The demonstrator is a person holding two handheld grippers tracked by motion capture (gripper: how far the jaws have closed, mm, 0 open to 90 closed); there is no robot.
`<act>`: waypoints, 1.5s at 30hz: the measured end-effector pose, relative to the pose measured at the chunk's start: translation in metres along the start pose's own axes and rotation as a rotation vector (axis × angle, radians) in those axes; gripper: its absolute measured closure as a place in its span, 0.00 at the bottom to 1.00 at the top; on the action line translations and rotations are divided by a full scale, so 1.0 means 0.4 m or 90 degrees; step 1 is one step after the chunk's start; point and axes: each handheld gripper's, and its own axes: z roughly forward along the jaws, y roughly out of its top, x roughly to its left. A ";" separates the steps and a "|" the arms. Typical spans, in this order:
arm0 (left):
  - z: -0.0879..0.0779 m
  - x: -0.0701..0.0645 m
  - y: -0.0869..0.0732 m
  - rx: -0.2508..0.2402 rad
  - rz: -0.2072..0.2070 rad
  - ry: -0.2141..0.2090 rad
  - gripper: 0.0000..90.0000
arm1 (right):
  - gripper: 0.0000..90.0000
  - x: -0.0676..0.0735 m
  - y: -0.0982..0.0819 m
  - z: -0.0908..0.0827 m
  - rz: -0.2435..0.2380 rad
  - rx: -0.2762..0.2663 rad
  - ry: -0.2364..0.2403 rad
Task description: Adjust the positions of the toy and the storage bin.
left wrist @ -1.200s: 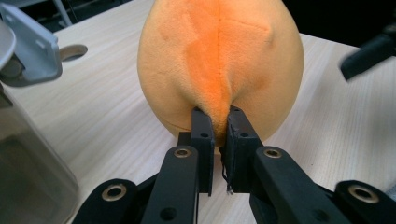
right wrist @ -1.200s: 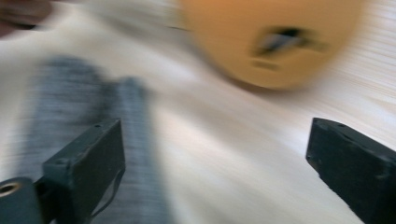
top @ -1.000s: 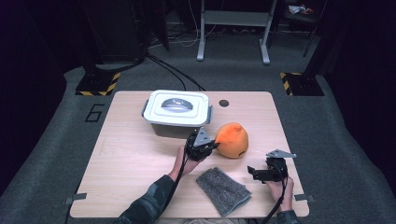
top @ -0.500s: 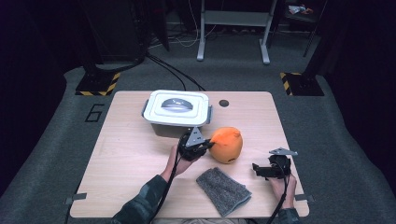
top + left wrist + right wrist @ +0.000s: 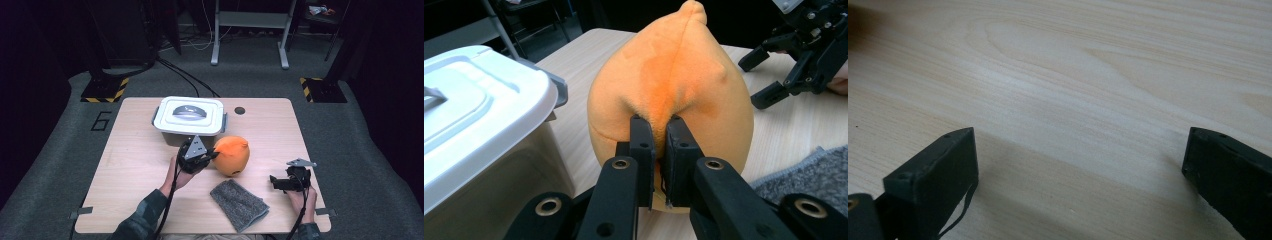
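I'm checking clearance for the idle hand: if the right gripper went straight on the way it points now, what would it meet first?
Probably the bare wooden table: the right gripper has its jaws wide open and angled down at the tabletop. How close it sits is hard to judge.

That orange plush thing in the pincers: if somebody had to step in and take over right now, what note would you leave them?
Left gripper: shut on a pinch of the orange plush toy, beside the white-lidded box.
Right gripper: jaws wide open, nothing between them, low over bare table at the near right.
Grey cloth: lying flat near the front edge, untouched.
Done: toy gripped.
Left: probably carry it where it belongs; the box lid is still on, so opening it may fall to the free gripper.
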 end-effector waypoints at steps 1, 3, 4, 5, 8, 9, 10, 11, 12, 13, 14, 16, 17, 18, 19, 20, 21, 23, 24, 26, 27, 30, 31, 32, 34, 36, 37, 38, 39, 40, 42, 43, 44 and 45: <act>-0.007 0.001 -0.002 0.001 0.000 0.000 0.94 | 0.01 0.000 0.000 0.000 0.002 -0.001 -0.001; -0.021 0.004 -0.006 0.003 0.003 0.005 0.94 | 0.01 0.000 0.000 0.000 -0.004 0.001 -0.003; -0.028 0.006 -0.009 0.005 0.003 0.008 0.94 | 0.01 0.000 0.000 0.000 -0.006 0.002 -0.004; -0.035 0.008 -0.012 0.007 0.003 0.011 0.94 | 0.01 0.003 0.000 0.001 0.000 0.001 -0.005; -0.058 0.014 -0.020 0.006 -0.002 0.018 0.94 | 0.01 0.003 0.000 0.002 -0.009 0.004 -0.010; -0.065 0.016 -0.022 0.004 -0.007 0.019 0.94 | 0.01 0.004 0.000 0.002 -0.012 0.005 -0.012; -0.073 0.017 -0.025 0.002 -0.009 0.023 0.94 | 0.01 0.005 0.000 0.002 -0.015 0.005 -0.014; -0.081 0.019 -0.028 0.002 -0.012 0.025 0.94 | 0.01 0.006 0.000 0.003 -0.017 0.006 -0.016; -0.089 0.020 -0.031 0.005 -0.007 0.028 0.94 | 0.01 0.006 0.000 0.003 -0.017 0.006 -0.017; -0.089 0.020 -0.031 0.005 -0.007 0.028 0.94 | 0.01 0.006 0.000 0.003 -0.016 0.005 -0.017; -0.102 0.020 -0.038 0.007 -0.009 0.028 0.94 | 0.01 0.006 0.000 0.003 -0.016 0.006 -0.018; -0.114 0.019 -0.046 0.015 -0.006 0.028 0.94 | 0.01 0.006 0.000 0.003 -0.017 0.006 -0.018; -0.122 0.019 -0.051 0.016 -0.008 0.032 0.94 | 0.01 0.006 0.000 0.003 -0.017 0.006 -0.019; -0.128 0.020 -0.055 0.020 -0.007 0.032 0.94 | 0.00 0.007 0.000 0.003 -0.016 0.006 -0.019; -0.128 0.020 -0.055 0.020 -0.007 0.032 0.94 | 0.00 0.007 0.000 0.003 -0.016 0.006 -0.019; -0.141 0.021 -0.060 0.021 -0.007 0.037 0.94 | 0.00 0.006 0.000 0.003 -0.017 0.006 -0.019; -0.148 0.022 -0.064 0.018 -0.010 0.041 0.94 | 0.00 0.008 0.000 0.003 -0.013 0.005 -0.019; -0.158 0.023 -0.066 0.017 -0.013 0.050 0.94 | 0.00 0.006 0.000 0.003 -0.018 0.006 -0.019; -0.174 0.026 -0.070 0.012 -0.021 0.057 0.94 | 0.00 0.007 0.000 0.003 -0.017 0.006 -0.019; -0.184 0.029 -0.071 0.013 -0.022 0.060 0.94 | 0.00 0.007 0.000 0.003 -0.017 0.006 -0.019; -0.201 0.033 -0.076 0.014 -0.022 0.069 0.94 | 0.00 0.007 0.000 0.003 -0.017 0.006 -0.019; -0.222 0.037 -0.082 0.016 -0.026 0.075 0.94 | 0.00 0.007 0.000 0.003 -0.015 0.005 -0.020; -0.237 0.040 -0.089 0.015 -0.030 0.086 0.94 | 0.00 0.008 0.000 0.003 -0.014 0.005 -0.020; -0.237 0.040 -0.089 0.015 -0.030 0.086 0.94 | 0.00 0.008 0.000 0.003 -0.014 0.005 -0.020; -0.264 0.047 -0.102 0.016 -0.039 0.101 0.94 | 0.00 0.007 0.000 0.003 -0.017 0.006 -0.020; -0.284 0.052 -0.113 0.017 -0.044 0.117 0.94 | 0.00 0.007 0.000 0.003 -0.017 0.006 -0.020; -0.284 0.052 -0.113 0.017 -0.044 0.117 0.94 | 0.00 0.007 -0.001 0.003 -0.017 0.006 -0.020; -0.302 0.057 -0.123 0.018 -0.046 0.127 0.94 | 0.00 0.007 -0.001 0.003 -0.017 0.005 -0.020; -0.308 0.059 -0.127 0.019 -0.047 0.135 0.94 | 0.00 0.007 -0.001 0.003 -0.017 0.005 -0.020; -0.315 0.059 -0.132 0.015 -0.059 0.138 0.94 | 0.00 0.007 -0.001 0.003 -0.016 0.006 -0.020; -0.333 0.064 -0.144 0.015 -0.063 0.153 0.94 | 0.00 0.006 -0.001 0.003 -0.018 0.005 -0.020; -0.333 0.064 -0.144 0.015 -0.063 0.153 0.94 | 0.00 0.006 -0.001 0.003 -0.018 0.005 -0.020; -0.344 0.067 -0.151 0.014 -0.068 0.159 0.94 | 0.00 0.007 -0.001 0.003 -0.017 0.005 -0.020; -0.352 0.068 -0.156 0.017 -0.075 0.164 0.94 | 0.00 0.007 -0.001 0.003 -0.017 0.005 -0.020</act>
